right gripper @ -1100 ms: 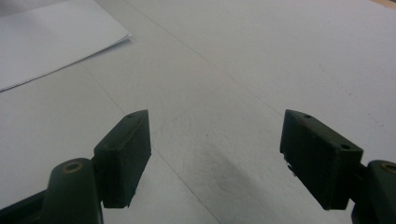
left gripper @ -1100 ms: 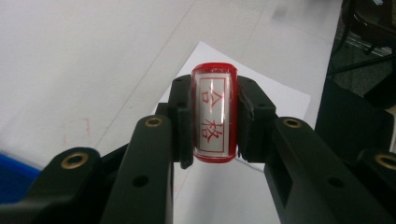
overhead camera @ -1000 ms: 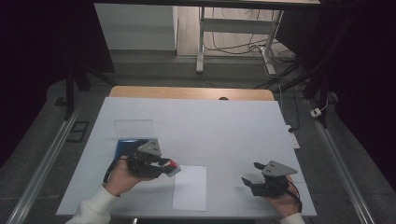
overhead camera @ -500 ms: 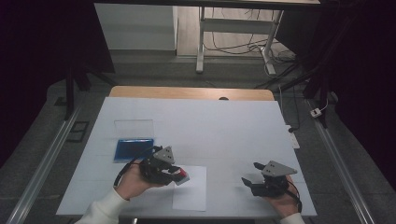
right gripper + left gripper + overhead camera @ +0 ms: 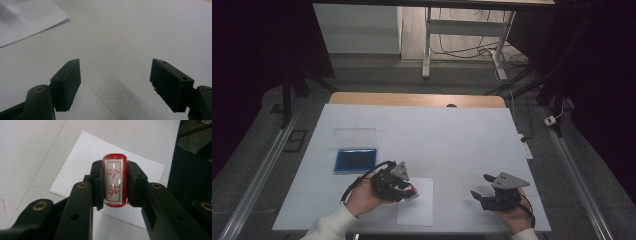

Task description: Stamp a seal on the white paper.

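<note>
Nearest, the left gripper is clamped on a red stamp above a paper sheet; its underside is hidden. Right gripper stands apart, empty. Farther left sits a blue ink pad on the white table, dark room beyond.

Dim, dark-edged room; table evenly lit, close views slightly soft.
</note>
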The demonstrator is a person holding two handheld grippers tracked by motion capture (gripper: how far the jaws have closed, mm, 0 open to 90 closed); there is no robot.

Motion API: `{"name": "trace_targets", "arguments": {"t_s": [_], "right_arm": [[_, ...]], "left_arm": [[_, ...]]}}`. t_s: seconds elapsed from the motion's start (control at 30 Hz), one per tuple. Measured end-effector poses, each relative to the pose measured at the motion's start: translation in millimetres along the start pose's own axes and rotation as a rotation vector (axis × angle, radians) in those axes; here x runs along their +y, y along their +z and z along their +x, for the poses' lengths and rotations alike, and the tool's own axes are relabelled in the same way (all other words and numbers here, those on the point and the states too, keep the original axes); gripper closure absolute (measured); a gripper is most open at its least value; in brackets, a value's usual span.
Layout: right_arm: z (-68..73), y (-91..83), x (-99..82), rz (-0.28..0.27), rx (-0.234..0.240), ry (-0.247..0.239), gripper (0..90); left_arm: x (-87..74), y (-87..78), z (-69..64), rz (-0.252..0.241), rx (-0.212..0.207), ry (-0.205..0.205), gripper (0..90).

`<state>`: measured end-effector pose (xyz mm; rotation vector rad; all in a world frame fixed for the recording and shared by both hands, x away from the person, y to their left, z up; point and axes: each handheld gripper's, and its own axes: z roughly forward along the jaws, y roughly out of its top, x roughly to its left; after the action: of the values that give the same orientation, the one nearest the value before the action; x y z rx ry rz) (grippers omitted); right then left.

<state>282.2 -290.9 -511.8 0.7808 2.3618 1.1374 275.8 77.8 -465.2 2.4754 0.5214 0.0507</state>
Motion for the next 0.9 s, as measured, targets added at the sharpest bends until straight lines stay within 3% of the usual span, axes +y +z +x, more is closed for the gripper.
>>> {"name": "trace_targets", "arguments": {"t_s": [0.43, 0.9], "right_arm": [[0.2, 0.8, -0.4, 0.001, -0.002, 0.001, 24.2], [-0.4, -0.6, -0.7, 0.009, -0.006, -0.002, 24.2]], "left_arm": [[6.9, 15.6, -3.8, 0.071, 0.053, 0.027, 70.2], [18.8, 27.1, -6.2, 0.142, 0.045, 0.041, 70.2]]}}
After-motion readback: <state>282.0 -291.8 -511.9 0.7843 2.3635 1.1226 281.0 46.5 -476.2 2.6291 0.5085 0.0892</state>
